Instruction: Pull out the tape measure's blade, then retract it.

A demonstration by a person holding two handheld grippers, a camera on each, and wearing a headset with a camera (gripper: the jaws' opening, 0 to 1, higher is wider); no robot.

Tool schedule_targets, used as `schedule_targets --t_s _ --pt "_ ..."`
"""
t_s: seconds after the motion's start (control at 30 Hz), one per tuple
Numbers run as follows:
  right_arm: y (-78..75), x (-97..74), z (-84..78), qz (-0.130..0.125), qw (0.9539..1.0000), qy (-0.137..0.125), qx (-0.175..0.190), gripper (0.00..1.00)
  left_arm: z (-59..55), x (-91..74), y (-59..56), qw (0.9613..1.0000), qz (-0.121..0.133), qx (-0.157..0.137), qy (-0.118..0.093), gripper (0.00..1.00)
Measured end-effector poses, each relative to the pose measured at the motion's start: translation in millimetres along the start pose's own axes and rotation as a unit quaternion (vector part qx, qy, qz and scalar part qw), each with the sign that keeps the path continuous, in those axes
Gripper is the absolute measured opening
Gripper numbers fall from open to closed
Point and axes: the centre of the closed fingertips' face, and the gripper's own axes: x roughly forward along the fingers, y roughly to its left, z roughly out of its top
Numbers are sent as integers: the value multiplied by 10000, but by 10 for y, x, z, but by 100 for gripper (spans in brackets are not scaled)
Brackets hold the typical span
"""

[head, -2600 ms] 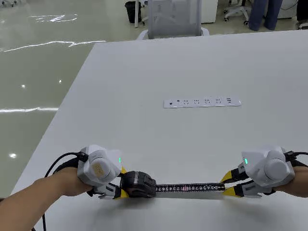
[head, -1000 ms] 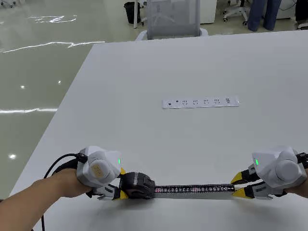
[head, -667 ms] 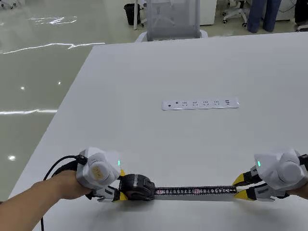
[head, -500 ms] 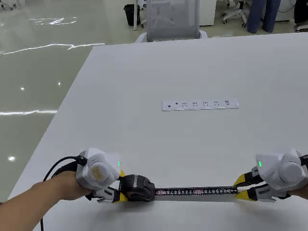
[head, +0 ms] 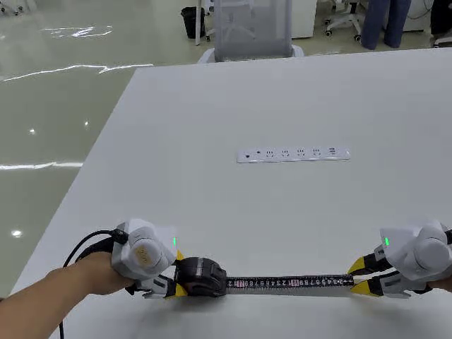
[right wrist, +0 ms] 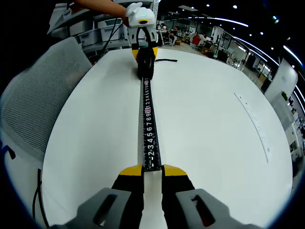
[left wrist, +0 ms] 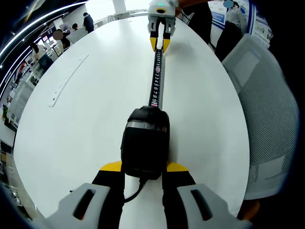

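Note:
A black tape measure case (head: 201, 275) lies on the white table near its front edge, and my left gripper (head: 178, 272) is shut on it; the left gripper view has the case (left wrist: 144, 141) between the yellow-tipped jaws. Its black blade (head: 289, 282) with white numbers runs flat along the table to the right. My right gripper (head: 357, 277) is shut on the blade's end, and in the right gripper view the blade (right wrist: 148, 119) stretches from my right gripper (right wrist: 152, 168) away to the case (right wrist: 145, 62). In the left gripper view the blade (left wrist: 157, 76) reaches the right gripper (left wrist: 159, 43).
A white power strip (head: 293, 153) lies flat mid-table, well beyond the blade. The table (head: 268, 106) ends at a left edge over shiny floor. A mesh-backed chair (head: 252, 27) stands at the far end, and another mesh chair (left wrist: 267, 109) sits close behind the front edge.
My right gripper has moved further right along the table's front, drawing more blade out of the case. The left gripper and the case have stayed put.

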Motion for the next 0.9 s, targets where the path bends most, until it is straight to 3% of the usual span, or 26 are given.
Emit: schedule_targets --t_s 0.9 --pt "27 89 -75 65 9995 316 35 13 9 12 1 10000 51 26 60 26"
